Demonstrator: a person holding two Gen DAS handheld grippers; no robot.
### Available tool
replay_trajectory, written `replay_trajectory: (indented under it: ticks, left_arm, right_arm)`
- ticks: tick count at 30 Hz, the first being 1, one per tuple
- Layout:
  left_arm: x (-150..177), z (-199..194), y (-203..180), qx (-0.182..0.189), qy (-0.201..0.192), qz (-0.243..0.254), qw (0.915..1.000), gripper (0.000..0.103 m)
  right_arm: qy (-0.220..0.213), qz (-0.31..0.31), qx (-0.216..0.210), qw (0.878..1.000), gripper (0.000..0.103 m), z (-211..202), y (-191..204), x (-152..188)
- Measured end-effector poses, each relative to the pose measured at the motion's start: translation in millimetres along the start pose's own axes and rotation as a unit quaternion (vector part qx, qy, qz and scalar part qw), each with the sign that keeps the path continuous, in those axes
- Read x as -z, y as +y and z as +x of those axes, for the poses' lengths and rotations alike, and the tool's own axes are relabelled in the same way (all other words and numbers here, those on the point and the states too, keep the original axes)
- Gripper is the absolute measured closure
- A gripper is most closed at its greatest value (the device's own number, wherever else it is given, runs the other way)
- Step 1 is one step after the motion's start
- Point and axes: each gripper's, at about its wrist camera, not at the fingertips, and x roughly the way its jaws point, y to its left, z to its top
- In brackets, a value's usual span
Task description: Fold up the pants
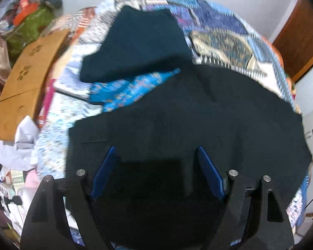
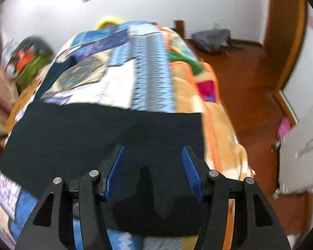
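the dark pants (image 1: 187,114) lie spread across the patchwork quilt (image 1: 219,39) on the bed, one leg (image 1: 139,41) angled away toward the far end. both views are blurred, so a hasty pinch could catch quilt with cloth or drag the flat panel into wrinkles. the left gripper (image 1: 156,152) and right gripper (image 2: 152,152) hover over the near fabric, jaws wide apart, holding nothing.
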Motion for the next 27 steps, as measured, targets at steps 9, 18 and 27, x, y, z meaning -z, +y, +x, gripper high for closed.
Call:
replay_trajectory:
  ticks: [9,18,27]
  left_arm:
    - [-13,21,-24,-0.058,-0.012,0.034,0.9977,0.011]
    - [-15,30,-13,-0.05,-0.015,-0.007,0.9986,0.003]
    - [-14,25,-26,-0.097,-0.034,0.026,0.9943,0.002]
  right_arm:
    - [-0.004,0.015,0.003,1.0,0.055,50,-30,-20]
    - [0.015,-0.013,0.015,1.0,0.081,68,-31,-19]
    - [-0.064,-0.109,0.091,0.988,0.093,30,-10,-25]
